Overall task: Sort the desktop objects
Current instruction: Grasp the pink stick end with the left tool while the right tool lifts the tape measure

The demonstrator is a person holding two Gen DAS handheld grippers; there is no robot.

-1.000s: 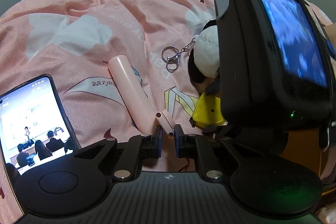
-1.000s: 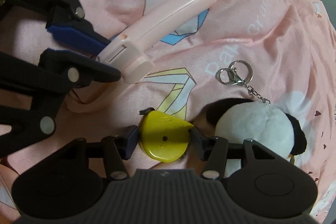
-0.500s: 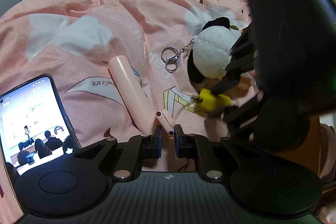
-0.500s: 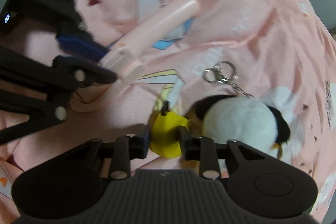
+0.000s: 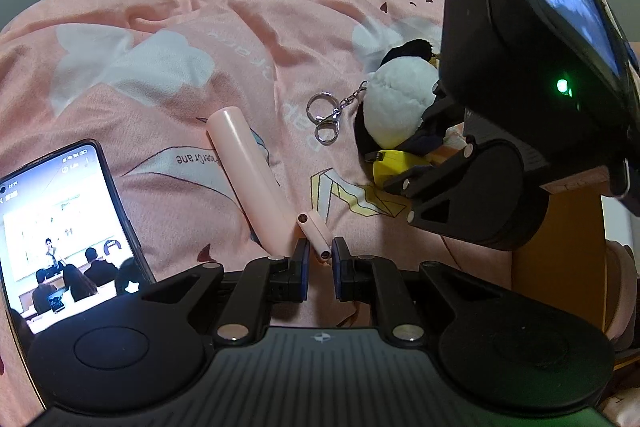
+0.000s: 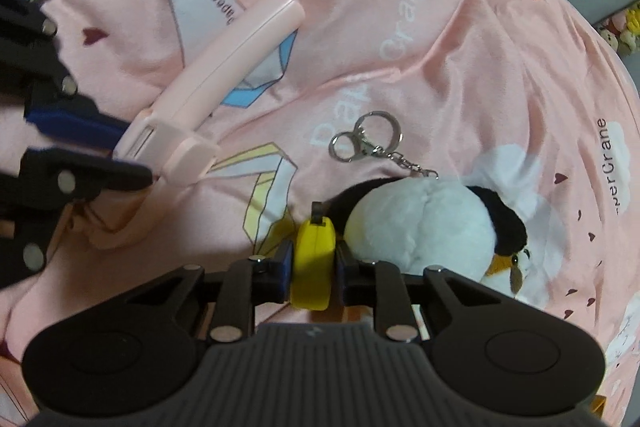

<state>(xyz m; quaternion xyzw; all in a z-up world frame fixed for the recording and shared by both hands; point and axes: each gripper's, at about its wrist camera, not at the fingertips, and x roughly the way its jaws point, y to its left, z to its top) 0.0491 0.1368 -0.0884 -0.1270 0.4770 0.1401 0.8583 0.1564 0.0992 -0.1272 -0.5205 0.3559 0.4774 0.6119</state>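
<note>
A pink folding stick point(image 5: 248, 179) lies on the pink bedcover. My left gripper point(image 5: 320, 259) is shut on its small hinged end. From the right wrist view the same stick point(image 6: 224, 67) runs up-left from the left gripper point(image 6: 132, 151). A small yellow tape measure point(image 6: 312, 283) stands on edge between the pads of my right gripper point(image 6: 312, 263), whose jaws are closing and press on both its sides. In the left wrist view the yellow tape measure point(image 5: 388, 161) shows at the right gripper point(image 5: 416, 163). A white and black penguin plush point(image 6: 420, 227) touches it on the right.
The plush's chain ends in two key rings point(image 6: 364, 143) lying flat on the cover. A phone point(image 5: 60, 227) with a lit screen lies at the left. The bedcover point(image 5: 240, 27) is creased and rises toward the back.
The right gripper's jaws came together on the yellow tape measure, which went from lying flat to standing on edge and rose a little. The left gripper and pink stick stayed put.
</note>
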